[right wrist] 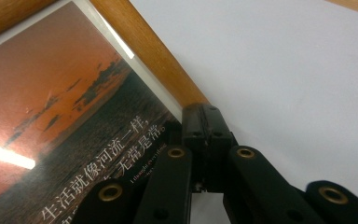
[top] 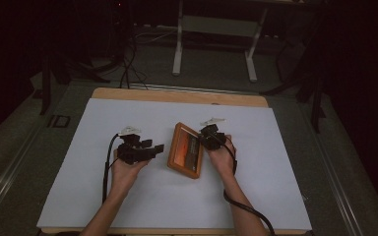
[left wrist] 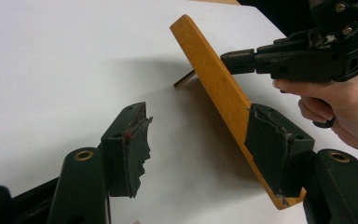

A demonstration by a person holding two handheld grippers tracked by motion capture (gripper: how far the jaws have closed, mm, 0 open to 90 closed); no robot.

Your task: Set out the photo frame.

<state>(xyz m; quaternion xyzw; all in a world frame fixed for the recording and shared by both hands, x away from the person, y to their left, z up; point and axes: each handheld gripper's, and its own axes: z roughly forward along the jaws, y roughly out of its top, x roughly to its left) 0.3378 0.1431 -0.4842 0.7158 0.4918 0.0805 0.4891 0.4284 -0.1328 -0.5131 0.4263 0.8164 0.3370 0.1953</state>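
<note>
High view: left gripper sits near-left on the white sheet, jaws apart, nothing between the pads, one pad just beside the wooden picture frame. Frame stands tilted mid-table. Right gripper has its jaws together, clamped on the frame's right edge.

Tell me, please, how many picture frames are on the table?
1. The wooden picture frame stands tilted at the middle of the white-covered table, between the left tongs and the right tongs.
</note>
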